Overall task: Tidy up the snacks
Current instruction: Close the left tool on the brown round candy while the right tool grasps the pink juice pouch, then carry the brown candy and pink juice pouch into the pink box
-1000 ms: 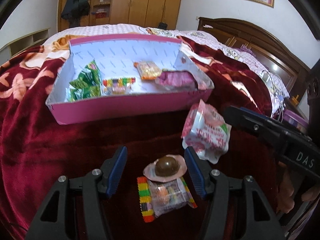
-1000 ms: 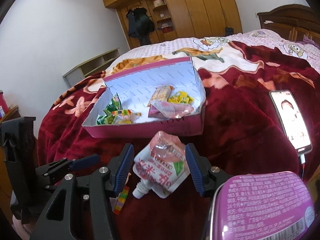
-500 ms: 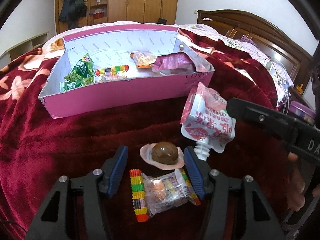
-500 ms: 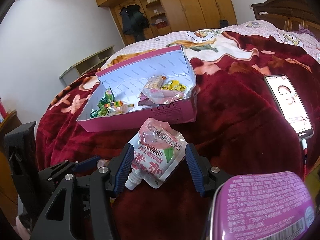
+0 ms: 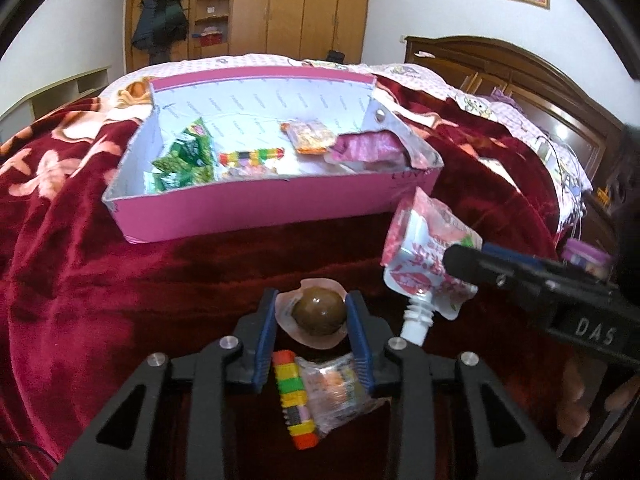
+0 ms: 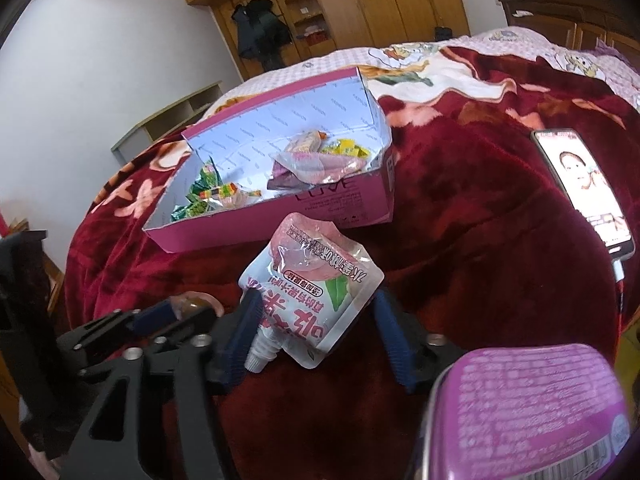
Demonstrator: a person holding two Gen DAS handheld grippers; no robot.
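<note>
A pink box (image 5: pixel 256 208) with several snack packets inside lies on the red blanket; it also shows in the right wrist view (image 6: pixel 340 208). My left gripper (image 5: pixel 316 312) is shut on a brown round snack in a pink wrapper (image 5: pixel 318 314), just in front of the box. A clear packet with a rainbow strip (image 5: pixel 320 392) lies under its jaws. My right gripper (image 6: pixel 316 320) is shut on a pink-and-white spouted pouch (image 6: pixel 312 284), held above the blanket near the box's right front corner; the pouch also shows in the left wrist view (image 5: pixel 428 264).
A phone (image 6: pixel 580 184) with a lit screen lies on the blanket at the right. A purple tin (image 6: pixel 532 412) sits close at the lower right. A dark wooden headboard (image 5: pixel 520 76) and a wardrobe (image 5: pixel 280 8) stand behind the bed.
My left gripper has closed on the brown round snack. My right gripper has lifted the pouch off the blanket and moved it toward the box.
</note>
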